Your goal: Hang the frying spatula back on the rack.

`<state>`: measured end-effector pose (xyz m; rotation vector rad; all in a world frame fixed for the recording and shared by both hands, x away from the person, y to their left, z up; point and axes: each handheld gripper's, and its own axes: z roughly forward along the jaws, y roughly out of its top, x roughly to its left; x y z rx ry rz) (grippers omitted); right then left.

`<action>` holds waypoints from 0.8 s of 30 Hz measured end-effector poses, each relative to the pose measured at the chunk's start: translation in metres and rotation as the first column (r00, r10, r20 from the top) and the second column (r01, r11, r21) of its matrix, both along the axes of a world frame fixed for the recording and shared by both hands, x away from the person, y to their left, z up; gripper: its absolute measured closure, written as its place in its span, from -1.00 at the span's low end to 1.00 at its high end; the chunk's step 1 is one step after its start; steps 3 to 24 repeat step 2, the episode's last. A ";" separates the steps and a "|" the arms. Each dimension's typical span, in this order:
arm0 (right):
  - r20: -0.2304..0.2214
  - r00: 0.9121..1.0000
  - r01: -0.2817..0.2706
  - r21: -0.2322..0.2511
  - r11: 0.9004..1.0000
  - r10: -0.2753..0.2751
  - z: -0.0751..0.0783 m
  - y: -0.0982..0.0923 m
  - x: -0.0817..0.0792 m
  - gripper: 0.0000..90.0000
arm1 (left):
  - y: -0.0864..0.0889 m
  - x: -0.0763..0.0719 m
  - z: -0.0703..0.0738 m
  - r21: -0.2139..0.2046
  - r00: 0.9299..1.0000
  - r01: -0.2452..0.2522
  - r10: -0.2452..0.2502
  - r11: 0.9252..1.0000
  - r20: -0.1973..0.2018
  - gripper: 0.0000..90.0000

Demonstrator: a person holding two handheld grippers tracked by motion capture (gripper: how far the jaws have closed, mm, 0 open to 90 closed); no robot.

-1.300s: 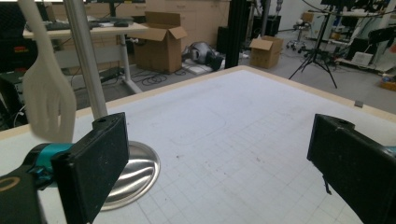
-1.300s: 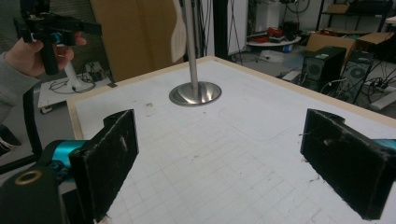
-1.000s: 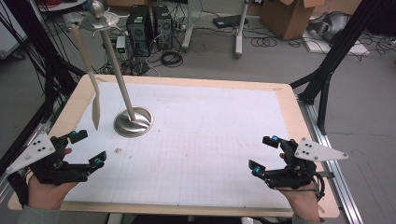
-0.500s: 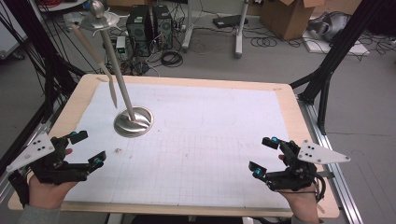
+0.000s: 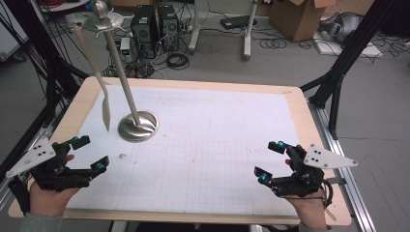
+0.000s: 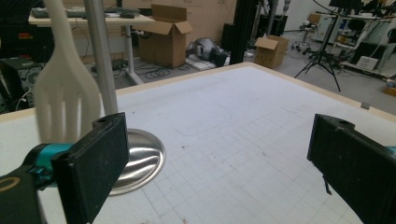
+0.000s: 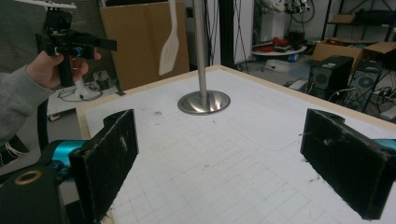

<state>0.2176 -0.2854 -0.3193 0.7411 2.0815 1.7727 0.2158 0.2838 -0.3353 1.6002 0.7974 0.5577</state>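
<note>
Even, bright indoor light; soft shadows; glare on metal base (image 5: pixel 138 126); near jaws blurred; background slightly soft.

**Table surface and what rests on it**

Wooden table (image 5: pixel 296 99), pale edge visible on all sides, fills the centre of the high view. A white gridded sheet (image 5: pixel 203 145) covers nearly the whole top, flat, with faint marks and specks. At the upper left of the sheet stands a round metal base (image 5: pixel 138 127), carrying a slim metal pole (image 5: pixel 121 77) that rises toward the frame's top left.
</note>
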 end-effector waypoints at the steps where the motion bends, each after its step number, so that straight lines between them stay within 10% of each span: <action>1: 0.002 1.000 0.000 0.003 1.000 0.000 0.000 0.000 0.000 -0.78 | 0.000 0.000 0.000 0.000 1.000 -0.002 0.002 1.000 -0.001 -0.86; 24: 0.002 1.000 0.000 0.003 1.000 0.000 0.000 0.001 0.000 -0.78 | -0.001 -0.001 0.000 0.000 1.000 -0.005 0.005 1.000 -0.002 -0.86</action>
